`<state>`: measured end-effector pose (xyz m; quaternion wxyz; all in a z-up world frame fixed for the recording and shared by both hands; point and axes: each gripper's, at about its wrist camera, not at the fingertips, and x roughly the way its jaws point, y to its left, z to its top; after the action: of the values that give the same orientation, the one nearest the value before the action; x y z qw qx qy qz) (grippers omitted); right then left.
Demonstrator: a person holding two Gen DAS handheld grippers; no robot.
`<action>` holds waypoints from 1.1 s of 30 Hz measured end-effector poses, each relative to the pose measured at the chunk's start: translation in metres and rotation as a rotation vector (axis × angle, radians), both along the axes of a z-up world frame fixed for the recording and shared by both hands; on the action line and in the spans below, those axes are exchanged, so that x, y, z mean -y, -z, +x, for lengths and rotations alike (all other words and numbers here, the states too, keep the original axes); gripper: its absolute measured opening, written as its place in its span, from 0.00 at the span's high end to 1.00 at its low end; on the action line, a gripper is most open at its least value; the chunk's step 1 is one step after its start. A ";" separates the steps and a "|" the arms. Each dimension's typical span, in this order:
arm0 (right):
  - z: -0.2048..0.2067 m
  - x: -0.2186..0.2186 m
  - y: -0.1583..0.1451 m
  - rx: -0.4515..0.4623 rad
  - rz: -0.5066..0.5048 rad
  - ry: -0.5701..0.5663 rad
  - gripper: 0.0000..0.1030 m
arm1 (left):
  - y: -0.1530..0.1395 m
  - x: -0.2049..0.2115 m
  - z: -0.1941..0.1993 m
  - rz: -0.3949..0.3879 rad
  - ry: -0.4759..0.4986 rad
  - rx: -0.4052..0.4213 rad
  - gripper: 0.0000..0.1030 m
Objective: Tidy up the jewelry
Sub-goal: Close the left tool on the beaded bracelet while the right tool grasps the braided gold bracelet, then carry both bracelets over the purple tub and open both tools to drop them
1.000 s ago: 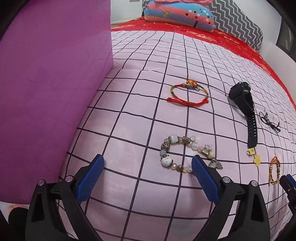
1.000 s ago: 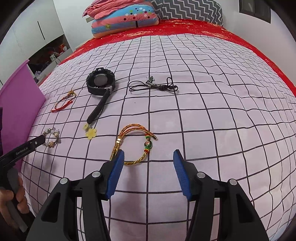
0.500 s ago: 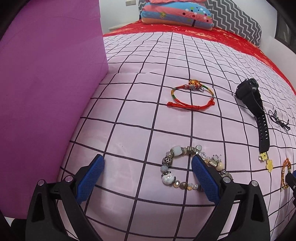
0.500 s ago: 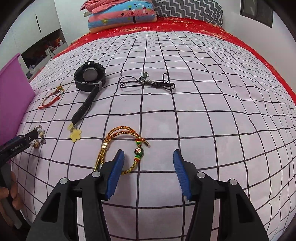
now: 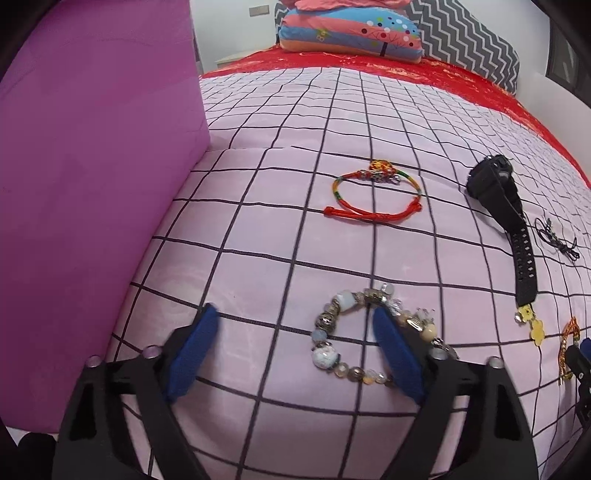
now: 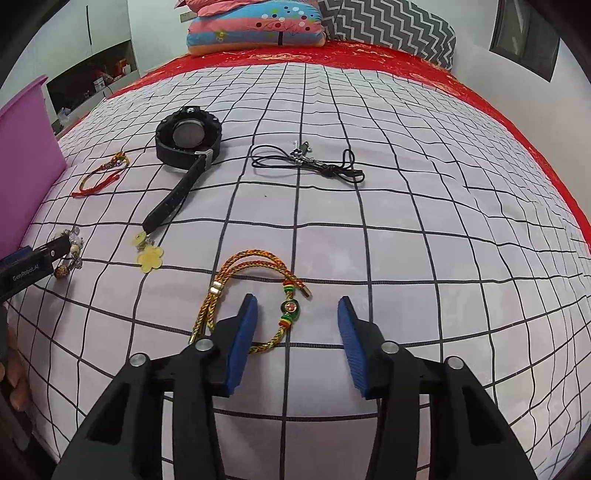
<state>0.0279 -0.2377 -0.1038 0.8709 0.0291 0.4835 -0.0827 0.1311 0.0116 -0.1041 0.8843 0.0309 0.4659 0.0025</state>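
My left gripper [image 5: 295,332] is open over a beaded bracelet [image 5: 325,354]; the bracelet's left part lies between the blue pads, and the right pad [image 5: 397,356] covers its right part. My right gripper [image 6: 297,325] is open low over a gold braided bracelet [image 6: 240,266] with a green bead [image 6: 291,306] between the pads. A red string bracelet [image 5: 373,192], a black watch [image 6: 186,142] with a yellow flower charm [image 6: 149,256], and a black cord necklace [image 6: 306,164] lie further back on the checked bedspread.
A purple box [image 5: 92,184] stands close on the left of the left gripper. Pillows [image 6: 255,22] and a red cover [image 6: 369,55] are at the bed's far end. The left gripper's tip [image 6: 33,264] shows at the left edge of the right wrist view.
Both grippers have moved forward and lower toward the bed. The beaded bracelet now sits between the left pads, and the gold bracelet's bead between the right pads. Both stay open.
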 end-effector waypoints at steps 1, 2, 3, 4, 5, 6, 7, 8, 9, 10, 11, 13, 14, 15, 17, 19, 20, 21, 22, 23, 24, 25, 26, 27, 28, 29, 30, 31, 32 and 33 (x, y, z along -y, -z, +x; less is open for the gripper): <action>0.000 -0.002 0.000 0.000 0.002 -0.006 0.67 | -0.001 0.003 -0.002 0.001 0.006 0.000 0.43; 0.000 -0.003 0.000 0.000 0.004 -0.009 0.70 | -0.002 0.005 -0.004 -0.001 0.011 -0.002 0.55; 0.000 -0.005 0.000 0.000 0.006 -0.013 0.72 | -0.003 0.008 -0.006 -0.009 0.018 -0.003 0.62; 0.000 -0.006 0.000 -0.001 0.009 -0.017 0.76 | -0.003 0.010 -0.008 -0.012 0.023 -0.006 0.76; 0.000 -0.006 0.000 -0.001 0.016 -0.021 0.81 | -0.002 0.013 -0.010 -0.009 0.031 -0.009 0.89; 0.000 -0.006 0.000 -0.001 0.031 -0.028 0.84 | -0.002 0.017 -0.011 0.004 0.042 -0.011 0.89; 0.001 -0.007 0.000 -0.004 0.039 -0.035 0.91 | -0.003 0.019 -0.012 0.017 0.044 -0.011 0.89; 0.001 -0.007 -0.001 -0.007 0.041 -0.045 0.91 | -0.004 0.018 -0.012 0.008 0.048 -0.015 0.90; 0.000 -0.006 -0.003 -0.007 0.045 -0.050 0.91 | -0.006 0.016 -0.013 -0.014 0.049 -0.024 0.90; -0.001 -0.003 -0.005 -0.005 0.074 -0.048 0.91 | -0.007 0.013 -0.014 -0.040 0.051 -0.033 0.90; -0.002 0.001 -0.006 -0.003 0.104 -0.042 0.91 | -0.008 0.011 -0.014 -0.056 0.054 -0.040 0.90; -0.004 0.006 -0.009 0.003 0.146 -0.029 0.91 | -0.010 0.010 -0.018 -0.086 0.070 -0.061 0.90; -0.006 0.006 -0.011 0.009 0.154 -0.028 0.91 | -0.013 0.009 -0.021 -0.100 0.080 -0.068 0.90; -0.008 0.006 -0.014 0.016 0.157 -0.030 0.91 | -0.014 0.009 -0.024 -0.108 0.089 -0.069 0.90; -0.012 0.003 -0.019 0.026 0.160 -0.036 0.91 | -0.020 0.009 -0.031 -0.121 0.107 -0.062 0.90; -0.017 0.001 -0.026 0.038 0.170 -0.041 0.91 | -0.027 0.010 -0.039 -0.132 0.120 -0.053 0.90; -0.020 0.000 -0.030 0.044 0.173 -0.043 0.91 | -0.030 0.010 -0.043 -0.138 0.129 -0.048 0.90; -0.022 -0.001 -0.032 0.049 0.175 -0.045 0.91 | -0.033 0.010 -0.045 -0.142 0.137 -0.045 0.90; -0.025 -0.002 -0.036 0.056 0.182 -0.046 0.91 | -0.034 0.010 -0.048 -0.145 0.144 -0.044 0.90; -0.026 -0.003 -0.039 0.060 0.187 -0.045 0.91 | -0.036 0.010 -0.049 -0.148 0.148 -0.044 0.90; -0.029 -0.004 -0.041 0.064 0.190 -0.045 0.91 | -0.038 0.009 -0.051 -0.156 0.152 -0.044 0.90; -0.031 -0.005 -0.045 0.069 0.189 -0.046 0.91 | -0.040 0.008 -0.052 -0.162 0.152 -0.043 0.90; -0.033 -0.006 -0.047 0.074 0.187 -0.046 0.91 | -0.042 0.008 -0.054 -0.167 0.153 -0.040 0.90; -0.035 -0.007 -0.049 0.077 0.187 -0.047 0.91 | -0.045 0.007 -0.056 -0.173 0.155 -0.033 0.90; -0.037 -0.008 -0.051 0.081 0.190 -0.048 0.91 | -0.048 0.006 -0.058 -0.175 0.157 -0.027 0.90; -0.039 -0.009 -0.053 0.084 0.192 -0.048 0.91 | -0.053 0.006 -0.060 -0.179 0.159 -0.020 0.90; -0.041 -0.010 -0.055 0.086 0.194 -0.049 0.91 | -0.056 0.004 -0.062 -0.183 0.162 -0.015 0.90; -0.043 -0.012 -0.059 0.091 0.195 -0.051 0.91 | -0.059 0.003 -0.064 -0.186 0.164 -0.011 0.90; -0.043 -0.013 -0.061 0.095 0.196 -0.052 0.91 | -0.063 0.003 -0.066 -0.189 0.165 -0.007 0.90; -0.045 -0.014 -0.064 0.100 0.196 -0.054 0.91 | -0.068 0.002 -0.068 -0.195 0.169 -0.002 0.90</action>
<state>-0.0167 -0.2241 -0.0401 0.8888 0.1053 0.4460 -0.0101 0.0633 0.0094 -0.0357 0.8798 -0.0161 0.4604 -0.1173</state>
